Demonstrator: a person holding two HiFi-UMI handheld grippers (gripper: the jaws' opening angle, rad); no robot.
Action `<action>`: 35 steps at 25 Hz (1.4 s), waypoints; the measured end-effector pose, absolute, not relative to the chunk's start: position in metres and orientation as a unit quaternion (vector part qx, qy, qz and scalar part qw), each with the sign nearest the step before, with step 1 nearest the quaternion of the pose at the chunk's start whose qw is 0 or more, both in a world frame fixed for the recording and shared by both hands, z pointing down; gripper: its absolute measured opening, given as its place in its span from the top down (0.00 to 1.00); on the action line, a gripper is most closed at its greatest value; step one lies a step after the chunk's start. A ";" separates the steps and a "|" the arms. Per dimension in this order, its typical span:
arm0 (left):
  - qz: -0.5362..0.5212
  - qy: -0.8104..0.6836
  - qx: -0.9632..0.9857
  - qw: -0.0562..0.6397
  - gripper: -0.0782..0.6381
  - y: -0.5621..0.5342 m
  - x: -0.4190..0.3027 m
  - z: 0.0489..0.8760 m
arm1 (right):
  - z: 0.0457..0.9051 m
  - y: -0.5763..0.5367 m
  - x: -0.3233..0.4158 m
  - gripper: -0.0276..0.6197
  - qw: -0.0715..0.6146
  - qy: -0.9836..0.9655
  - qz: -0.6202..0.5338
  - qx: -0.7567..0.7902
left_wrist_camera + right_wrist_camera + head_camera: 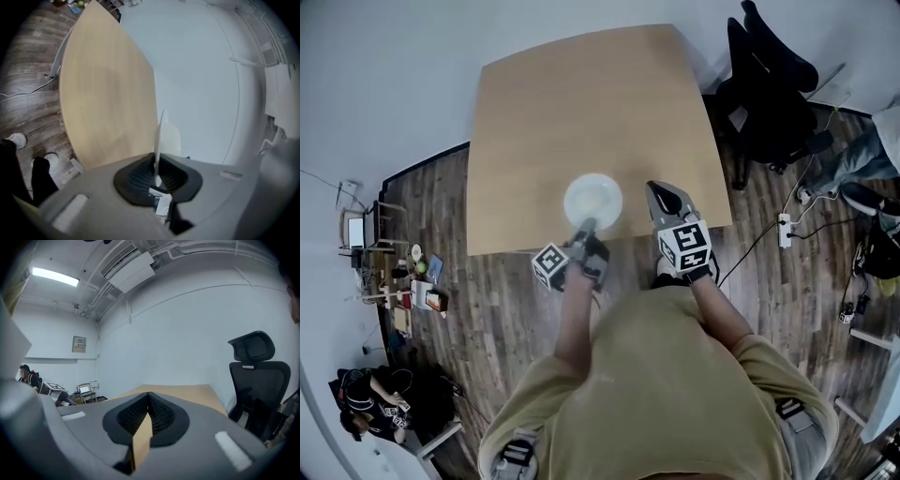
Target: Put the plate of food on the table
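Clamps the white plate point(592, 200) by its near rim with the left gripper point(584, 228), fingers point(136, 177) clenched tight on that rim and the plate seen edge-on between them in the left gripper view. Holds the plate over the near edge of the light wooden table point(581, 103), roughly midway along that edge. Cannot tell whether resting on the table or just above it. Shows only plain white from above; cannot make out any food on it.

Holds the right gripper point(667, 199) just beside the plate, on its right and apart from it, also over the table's near edge. Fingers point(133, 417) there pressed together, grasping nothing, with only the table top and a pale wall point(178, 333) beyond them in the right gripper view.

Past the table's far right corner, a black office chair point(769, 84) on the dark plank floor point(441, 281). Right of the table, a white power strip point(785, 230) with cables on the floor. Left of the table, a small cart point(389, 272) crowded with odds and ends. At the lower left, another person point(370, 408) in dark clothes.
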State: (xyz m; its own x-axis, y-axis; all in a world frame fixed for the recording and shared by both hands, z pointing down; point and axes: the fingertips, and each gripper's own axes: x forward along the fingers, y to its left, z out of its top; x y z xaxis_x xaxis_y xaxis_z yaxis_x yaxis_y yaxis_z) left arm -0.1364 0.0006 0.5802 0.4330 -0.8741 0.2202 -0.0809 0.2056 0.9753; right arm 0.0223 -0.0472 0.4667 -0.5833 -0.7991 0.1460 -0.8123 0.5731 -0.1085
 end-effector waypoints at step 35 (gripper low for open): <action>-0.308 -0.451 0.514 0.662 0.85 -0.301 -0.141 0.678 | 0.569 -0.321 0.012 0.95 0.128 -0.879 0.175 0.425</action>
State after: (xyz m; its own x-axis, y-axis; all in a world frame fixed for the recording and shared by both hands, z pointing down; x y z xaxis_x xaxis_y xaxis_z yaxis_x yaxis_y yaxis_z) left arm -0.1406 -0.3006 0.6783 0.4044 -0.8706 0.2802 -0.0554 0.2825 0.9577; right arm 0.0122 -0.3212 0.5692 -0.6060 -0.7022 0.3737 -0.7918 0.5771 -0.1997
